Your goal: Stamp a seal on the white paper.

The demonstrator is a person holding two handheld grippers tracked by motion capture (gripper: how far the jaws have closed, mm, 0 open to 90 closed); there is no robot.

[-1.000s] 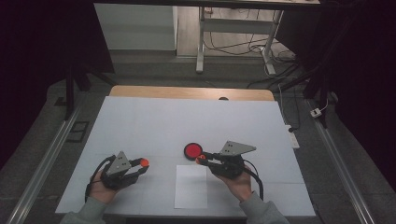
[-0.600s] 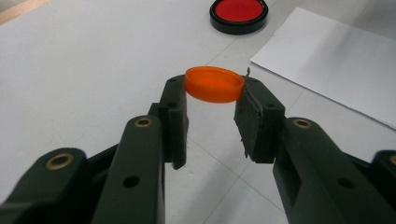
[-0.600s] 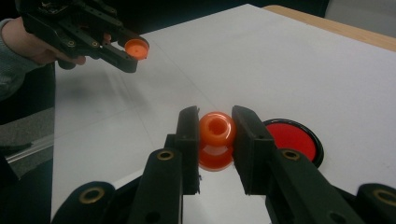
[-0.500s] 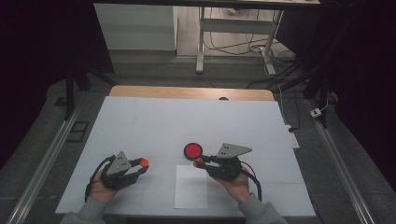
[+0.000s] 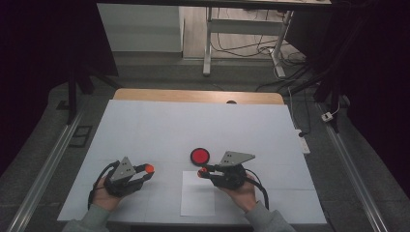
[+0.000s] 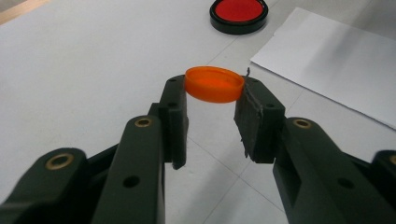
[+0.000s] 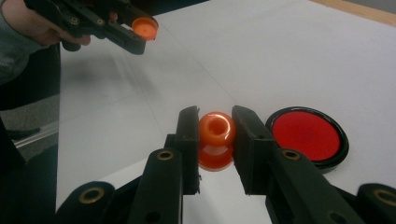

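With an orange cap [image 6: 215,84] clamped at lower left of the high view by the left gripper [image 5: 145,170], and an orange stamp [image 7: 216,129] pinched by the right gripper [image 5: 201,172], which has been lowered slightly toward the white sheet [image 5: 198,199] beside the red ink pad [image 5: 199,155], stamping is judged imminent.

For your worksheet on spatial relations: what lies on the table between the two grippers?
High view: bare white table between left gripper and right gripper, except the white paper sheet's edge.

red disc in black rim [image 5: 199,155] | white paper sheet [image 5: 197,200] | white table [image 5: 145,130]
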